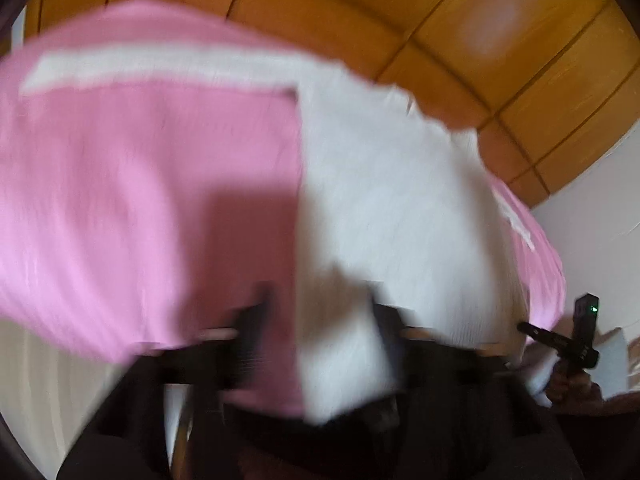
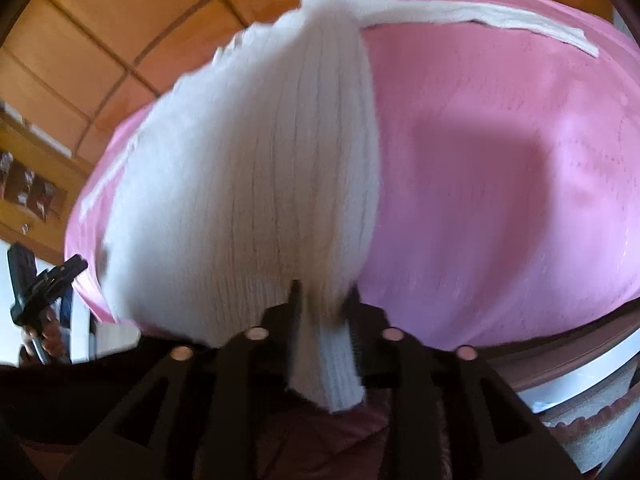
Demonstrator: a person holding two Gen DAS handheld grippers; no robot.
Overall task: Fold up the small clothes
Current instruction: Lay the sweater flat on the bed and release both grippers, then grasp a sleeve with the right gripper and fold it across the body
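Observation:
A small pink and white knitted garment (image 1: 160, 168) is held up in the air and fills both views; in the right wrist view it shows as a white ribbed panel (image 2: 256, 184) beside pink fabric (image 2: 500, 168). My left gripper (image 1: 320, 320) is shut on its lower edge, where pink meets white; the view is blurred. My right gripper (image 2: 322, 300) is shut on the white ribbed edge, which hangs down between the fingers. The right gripper also shows at the lower right of the left wrist view (image 1: 560, 340), and the left gripper at the lower left of the right wrist view (image 2: 48, 284).
An orange-brown wooden panelled ceiling (image 1: 500, 40) shows above the garment in both views. A white wall (image 1: 600, 216) lies at the right. A wooden shelf with small items (image 2: 28, 184) stands at the left of the right wrist view.

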